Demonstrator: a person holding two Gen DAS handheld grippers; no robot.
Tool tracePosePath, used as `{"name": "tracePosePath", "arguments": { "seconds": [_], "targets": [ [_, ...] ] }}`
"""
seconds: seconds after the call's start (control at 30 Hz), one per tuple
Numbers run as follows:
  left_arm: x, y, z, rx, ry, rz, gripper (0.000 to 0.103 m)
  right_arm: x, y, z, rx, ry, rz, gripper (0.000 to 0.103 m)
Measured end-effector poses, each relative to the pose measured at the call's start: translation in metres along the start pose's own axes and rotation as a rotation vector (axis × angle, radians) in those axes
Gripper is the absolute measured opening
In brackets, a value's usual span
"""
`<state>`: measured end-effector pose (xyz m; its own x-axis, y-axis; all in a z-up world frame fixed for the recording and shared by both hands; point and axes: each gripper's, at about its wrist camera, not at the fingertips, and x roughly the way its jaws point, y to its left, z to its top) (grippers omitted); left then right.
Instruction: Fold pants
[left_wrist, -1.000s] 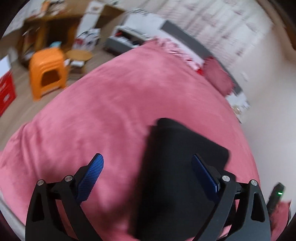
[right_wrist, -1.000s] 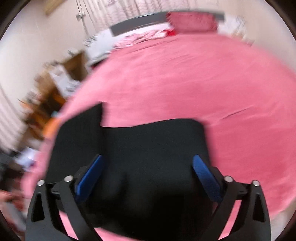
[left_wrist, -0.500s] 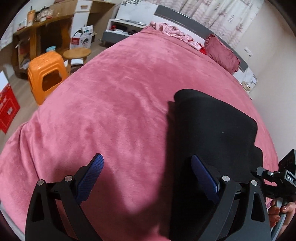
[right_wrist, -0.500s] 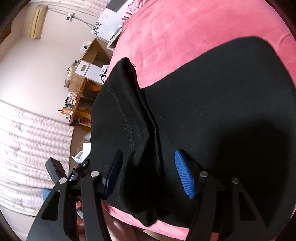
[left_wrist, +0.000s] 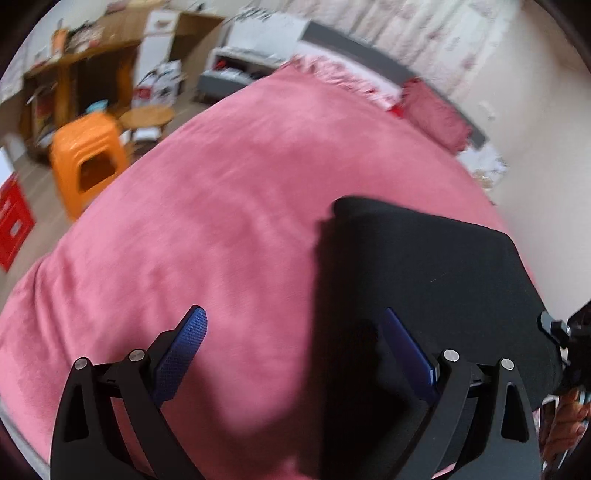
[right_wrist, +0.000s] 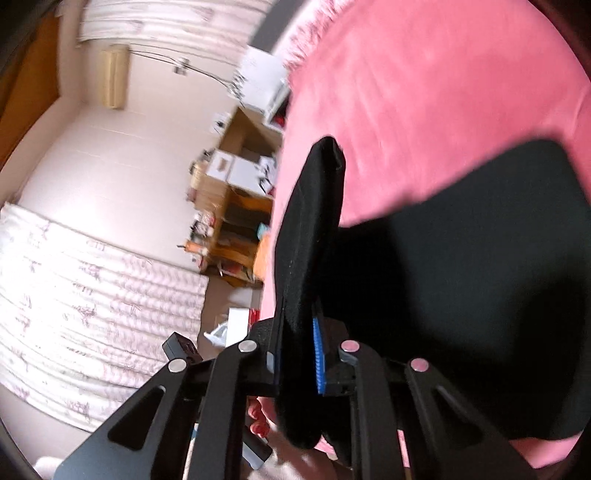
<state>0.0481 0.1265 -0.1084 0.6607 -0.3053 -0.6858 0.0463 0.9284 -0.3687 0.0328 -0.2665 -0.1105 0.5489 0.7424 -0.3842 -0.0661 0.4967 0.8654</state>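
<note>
Black pants (right_wrist: 461, 280) on pink bed (right_wrist: 424, 92), edge standing upright, pinched by right gripper (right_wrist: 297, 354)

Black pants (left_wrist: 436, 266), pink blanket (left_wrist: 221, 221)

The pants (left_wrist: 436, 266) lie on the bed (left_wrist: 229, 221), toward its near right part in the left wrist view. A pillow (left_wrist: 436, 114) sits at the bed's far end, behind the pants. A stool (left_wrist: 88, 162) stands on the floor left of the bed, a small round table (left_wrist: 147, 116) just behind it, and shelves (left_wrist: 74, 85) behind those.
</note>
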Motion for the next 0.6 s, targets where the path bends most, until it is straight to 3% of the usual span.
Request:
{"name": "tracePosePath", "arguments": {
  "seconds": [0.1,0.27,0.37,0.47,0.6],
  "targets": [
    [0.001,-0.039,0.003,0.127,-0.012,-0.040,0.094,-0.029,0.002,0.005,-0.024,-0.027,-0.028,0.011],
    [0.018,-0.098,-0.018,0.330,0.039,-0.092,0.094,-0.073,-0.012,0.005,-0.018,-0.082,-0.108,0.009],
    [0.030,-0.122,-0.031,0.400,0.080,-0.117,0.094,-0.094,-0.032,0.003,0.024,-0.141,-0.162,0.000],
    [0.047,-0.141,-0.044,0.481,0.106,-0.052,0.096,-0.113,-0.052,0.003,0.051,-0.177,-0.235,0.000],
    [0.058,-0.143,-0.052,0.519,0.100,-0.033,0.099,-0.097,-0.055,-0.008,0.036,-0.125,-0.311,0.008]
  ]
}}
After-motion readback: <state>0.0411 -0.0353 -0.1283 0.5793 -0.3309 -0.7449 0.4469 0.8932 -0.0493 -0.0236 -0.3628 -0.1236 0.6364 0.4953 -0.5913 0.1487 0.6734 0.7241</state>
